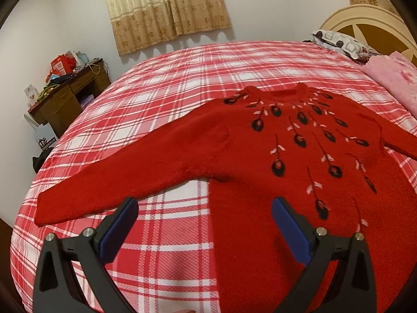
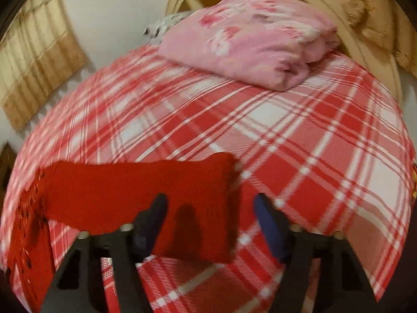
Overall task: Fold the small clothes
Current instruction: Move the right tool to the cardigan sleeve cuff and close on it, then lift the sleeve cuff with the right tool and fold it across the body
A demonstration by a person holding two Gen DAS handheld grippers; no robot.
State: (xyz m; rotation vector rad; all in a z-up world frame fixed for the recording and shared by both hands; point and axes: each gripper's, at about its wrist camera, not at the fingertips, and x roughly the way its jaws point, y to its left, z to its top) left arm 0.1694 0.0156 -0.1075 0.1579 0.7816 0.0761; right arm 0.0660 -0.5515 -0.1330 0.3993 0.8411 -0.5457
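2 grippers: left gripper (image 1: 204,206) spread wide, holding nothing; right gripper (image 2: 209,203) spread, cuff between the jaws, not pinched.
Sweater: red sweater (image 1: 260,151) lies flat on the plaid bed (image 1: 161,99), centre right of frame.
Right sleeve (image 2: 146,195): lower centre (picture blurred).
Risk: jaws may catch the sheet too, or the cuff slips and the fold goes crooked.
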